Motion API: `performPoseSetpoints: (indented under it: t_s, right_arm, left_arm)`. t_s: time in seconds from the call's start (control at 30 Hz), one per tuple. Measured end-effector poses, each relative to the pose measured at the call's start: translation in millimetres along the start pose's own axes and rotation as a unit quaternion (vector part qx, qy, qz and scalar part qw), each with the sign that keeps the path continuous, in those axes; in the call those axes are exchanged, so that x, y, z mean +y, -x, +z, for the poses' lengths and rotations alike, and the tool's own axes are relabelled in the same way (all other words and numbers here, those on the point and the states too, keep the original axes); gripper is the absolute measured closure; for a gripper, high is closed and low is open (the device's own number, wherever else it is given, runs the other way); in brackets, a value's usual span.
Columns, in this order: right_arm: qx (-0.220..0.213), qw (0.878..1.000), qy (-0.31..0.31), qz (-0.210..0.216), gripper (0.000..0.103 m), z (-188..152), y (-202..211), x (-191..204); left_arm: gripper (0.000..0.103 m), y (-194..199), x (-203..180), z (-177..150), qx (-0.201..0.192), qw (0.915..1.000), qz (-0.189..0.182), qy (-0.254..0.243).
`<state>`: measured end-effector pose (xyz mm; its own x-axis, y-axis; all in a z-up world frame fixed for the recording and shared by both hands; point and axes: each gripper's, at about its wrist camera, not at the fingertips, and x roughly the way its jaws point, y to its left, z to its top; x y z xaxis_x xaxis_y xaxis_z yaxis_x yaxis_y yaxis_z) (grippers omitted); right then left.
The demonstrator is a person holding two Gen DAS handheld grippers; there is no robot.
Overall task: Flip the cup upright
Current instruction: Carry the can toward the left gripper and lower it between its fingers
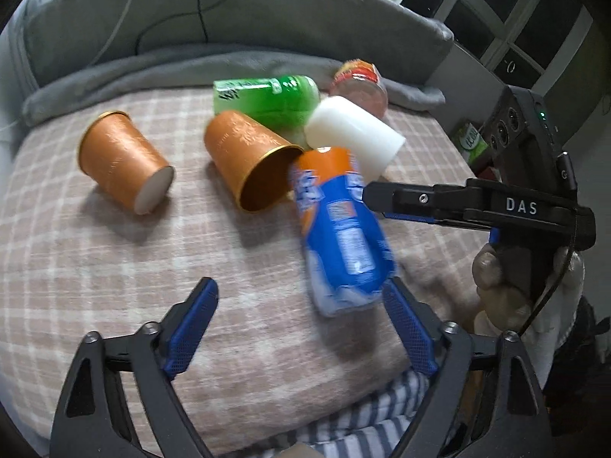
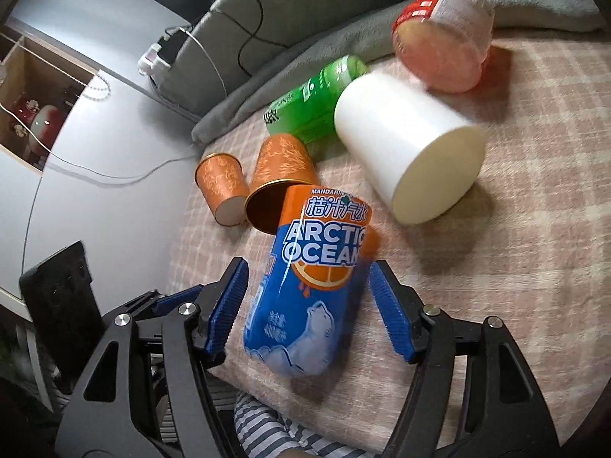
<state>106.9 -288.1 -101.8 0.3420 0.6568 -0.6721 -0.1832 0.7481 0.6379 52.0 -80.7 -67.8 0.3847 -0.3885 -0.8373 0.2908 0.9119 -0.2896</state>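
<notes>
The right gripper (image 2: 307,301) has its blue-padded fingers (image 2: 229,305) spread apart on either side of the blue-and-orange Arctic Ocean cup (image 2: 309,286). Neither pad clearly presses the wall, and a sliver of blanket shows beside each, so this reads as straddling rather than clamping. The spacing suits a squeeze across the cup's width, the likely reason for coming in low along the bed.

The cup leans instead of standing: its orange end tips toward 12 o'clock, against the open mouth of the orange cup (image 2: 280,187) lying on its side. Motion blur makes it hard to say which end is the rim.

In the left wrist view the left gripper (image 1: 299,324) also has its fingers (image 1: 194,324) wide apart and empty, its right pad just beside the cup's lower end at 3 o'clock, probably waiting as a stop.

Outward, at 12 to 1 o'clock, a white cup (image 2: 408,149) lies on its side, with a green bottle (image 2: 313,103) behind it and a red-lidded tub (image 2: 443,38) further back. A second orange cup (image 2: 221,187) lies at 10 o'clock. All rest on the checked blanket (image 2: 515,267), soft ground where a tall cup could topple once stood up, so a slow release seems wise.
</notes>
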Motion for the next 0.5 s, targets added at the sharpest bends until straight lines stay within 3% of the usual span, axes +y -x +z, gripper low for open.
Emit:
performPoseSetpoints:
  t_s: [0.27, 0.5]
  right_arm:
    - [-0.035, 0.999, 0.002, -0.003, 0.034, -13, 37, -18]
    - [-0.065, 0.998, -0.012, -0.011, 0.033, -25, 67, -40]
  left_arm:
    - [0.024, -22, -13, 23, 0.028, 0.9993, -0.012, 0.020]
    - [0.024, -50, -8, 46, 0.079, 0.9924, -0.061, 0.072]
